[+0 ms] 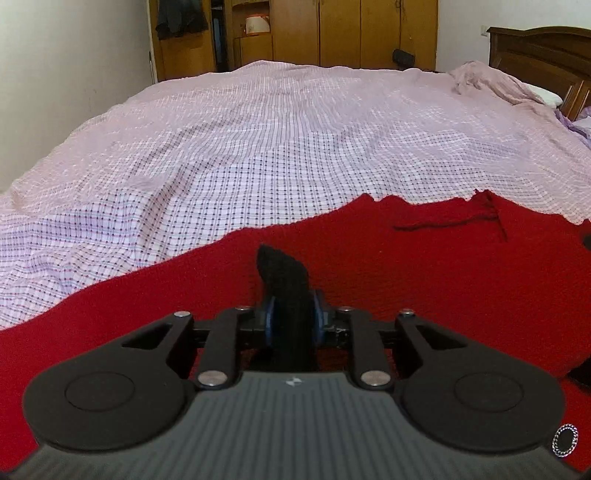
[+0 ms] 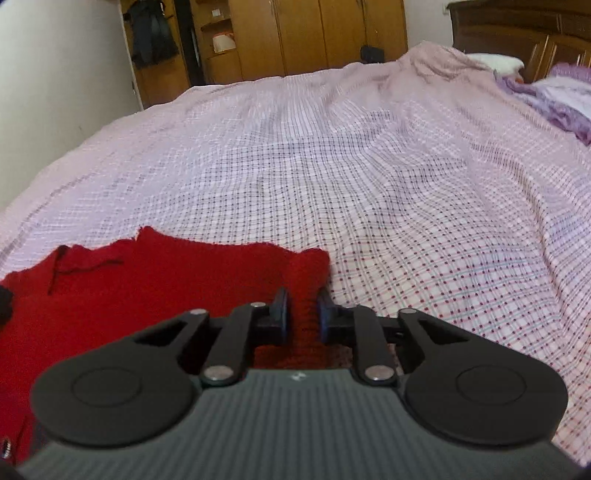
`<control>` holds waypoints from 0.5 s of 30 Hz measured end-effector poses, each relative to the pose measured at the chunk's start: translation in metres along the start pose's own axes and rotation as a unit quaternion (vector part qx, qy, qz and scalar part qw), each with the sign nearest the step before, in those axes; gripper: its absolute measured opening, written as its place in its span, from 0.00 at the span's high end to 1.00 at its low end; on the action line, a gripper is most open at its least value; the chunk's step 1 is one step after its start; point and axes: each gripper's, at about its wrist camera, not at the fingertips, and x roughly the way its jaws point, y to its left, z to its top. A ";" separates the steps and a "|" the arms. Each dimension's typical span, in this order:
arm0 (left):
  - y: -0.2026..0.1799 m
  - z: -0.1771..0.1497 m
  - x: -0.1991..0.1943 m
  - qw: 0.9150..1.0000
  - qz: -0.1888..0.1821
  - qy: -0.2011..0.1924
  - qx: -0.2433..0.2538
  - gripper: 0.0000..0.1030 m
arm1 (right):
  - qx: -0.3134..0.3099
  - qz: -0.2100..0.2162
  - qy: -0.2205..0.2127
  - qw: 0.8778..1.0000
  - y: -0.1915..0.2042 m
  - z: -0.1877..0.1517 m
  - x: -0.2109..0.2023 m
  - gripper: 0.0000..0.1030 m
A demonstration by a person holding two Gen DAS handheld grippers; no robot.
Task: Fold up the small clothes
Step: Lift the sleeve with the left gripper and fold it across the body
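A red knit garment (image 1: 369, 258) is spread on the checked bed (image 1: 258, 147), near edge. No finished fold is seen. A black ribbed piece (image 1: 284, 280) is pinched by the left hand-held gripper (image 1: 293, 321); a fuzzy red corner is clamped by the right hand-held gripper (image 2: 303, 314).

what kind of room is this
Most likely a bedroom: a large bed under a checked cover fills the view, with a wooden headboard at one end and wooden wardrobes along the far wall.
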 end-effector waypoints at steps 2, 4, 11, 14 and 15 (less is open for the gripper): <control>0.002 0.003 -0.006 1.000 0.001 0.000 -0.002 0.71 | 0.004 0.000 0.004 1.000 0.000 0.004 -0.001 0.72; 0.008 0.004 -0.017 1.000 0.005 0.001 -0.012 0.62 | 0.007 0.000 0.007 1.000 -0.002 0.006 -0.008 0.66; 0.030 -0.005 -0.053 0.999 0.028 0.002 -0.035 0.59 | -0.006 0.021 -0.007 1.000 0.006 0.008 -0.057 0.56; 0.044 -0.016 -0.070 0.998 0.043 0.005 -0.051 0.59 | -0.005 0.043 -0.010 0.999 0.009 0.010 -0.082 0.55; 0.048 -0.019 -0.076 0.997 0.048 0.007 -0.059 0.58 | -0.004 0.051 -0.009 0.999 0.010 0.010 -0.091 0.55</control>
